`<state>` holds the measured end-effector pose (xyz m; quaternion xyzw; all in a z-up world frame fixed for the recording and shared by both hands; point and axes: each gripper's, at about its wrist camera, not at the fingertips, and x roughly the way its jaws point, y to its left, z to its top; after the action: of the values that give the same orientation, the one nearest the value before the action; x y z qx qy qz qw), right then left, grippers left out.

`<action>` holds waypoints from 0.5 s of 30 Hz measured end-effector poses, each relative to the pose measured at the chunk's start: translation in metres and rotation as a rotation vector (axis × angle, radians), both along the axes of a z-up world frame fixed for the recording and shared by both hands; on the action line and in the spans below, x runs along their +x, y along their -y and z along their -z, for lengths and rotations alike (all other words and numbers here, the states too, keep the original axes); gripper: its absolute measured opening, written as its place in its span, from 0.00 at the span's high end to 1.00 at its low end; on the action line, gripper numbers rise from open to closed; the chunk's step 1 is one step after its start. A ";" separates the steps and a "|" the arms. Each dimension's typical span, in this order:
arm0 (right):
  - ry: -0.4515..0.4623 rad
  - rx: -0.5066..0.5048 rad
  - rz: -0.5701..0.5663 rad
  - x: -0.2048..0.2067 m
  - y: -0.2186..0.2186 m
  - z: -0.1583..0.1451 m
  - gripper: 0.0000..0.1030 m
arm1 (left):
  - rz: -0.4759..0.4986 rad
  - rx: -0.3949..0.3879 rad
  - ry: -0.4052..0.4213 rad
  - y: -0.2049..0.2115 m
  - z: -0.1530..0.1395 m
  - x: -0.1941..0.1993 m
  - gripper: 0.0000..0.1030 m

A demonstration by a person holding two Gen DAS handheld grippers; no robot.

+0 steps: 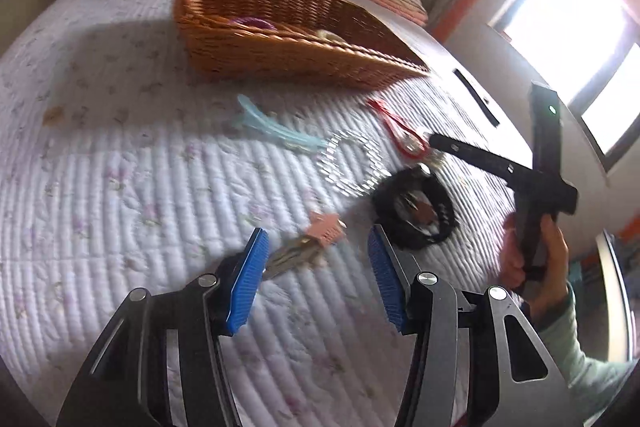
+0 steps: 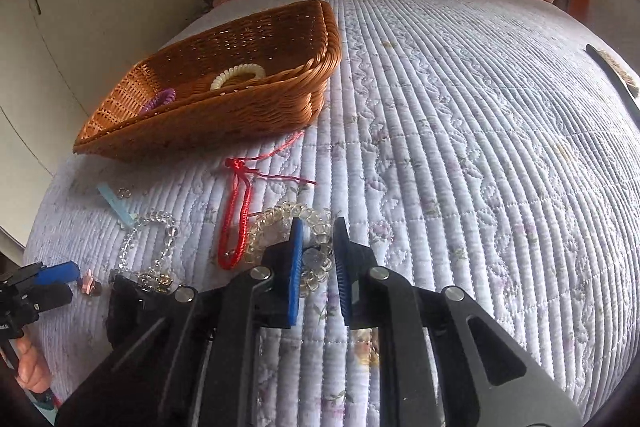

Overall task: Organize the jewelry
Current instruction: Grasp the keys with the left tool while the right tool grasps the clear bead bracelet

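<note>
On the quilted bedspread lay scattered jewelry, near a wicker basket at the far left that already held a cream coil bracelet and a purple hair tie; the right gripper had its jaws nearly together around a yellowish clear bead bracelet, the blue pads flanking the beads, though whether they pressed on them could not be told; left of it lay a red cord bracelet and a second clear bead bracelet; the left gripper hovered with jaws released above a pink hair clip, with a black watch just right of it and a light blue clip farther off.
</note>
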<state>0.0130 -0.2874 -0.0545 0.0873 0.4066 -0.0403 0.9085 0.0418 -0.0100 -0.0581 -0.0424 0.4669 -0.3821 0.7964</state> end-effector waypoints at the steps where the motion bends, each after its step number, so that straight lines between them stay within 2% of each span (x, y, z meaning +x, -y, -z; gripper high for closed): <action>1: -0.004 0.000 -0.003 0.000 -0.001 0.001 0.87 | 0.037 0.010 -0.004 0.005 0.001 -0.004 0.52; 4: -0.014 -0.005 -0.015 0.000 -0.003 0.002 0.87 | 0.090 0.062 0.035 0.016 0.003 -0.015 0.52; 8: -0.019 0.004 -0.021 0.004 -0.001 0.005 0.87 | 0.075 0.142 0.118 0.021 0.004 -0.021 0.52; 13: 0.002 -0.028 -0.013 0.005 -0.007 0.003 0.88 | 0.065 0.195 0.177 0.035 0.007 -0.023 0.52; 14: 0.012 -0.033 -0.009 0.003 -0.007 0.001 0.89 | 0.059 0.204 0.188 0.037 0.007 -0.024 0.57; 15: 0.032 -0.025 -0.008 -0.001 -0.006 -0.002 0.90 | 0.048 0.236 0.216 0.041 0.008 -0.026 0.74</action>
<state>0.0124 -0.2812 -0.0526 0.0748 0.3917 -0.0405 0.9161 0.0154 -0.0514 -0.0660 0.1041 0.4209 -0.3458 0.8321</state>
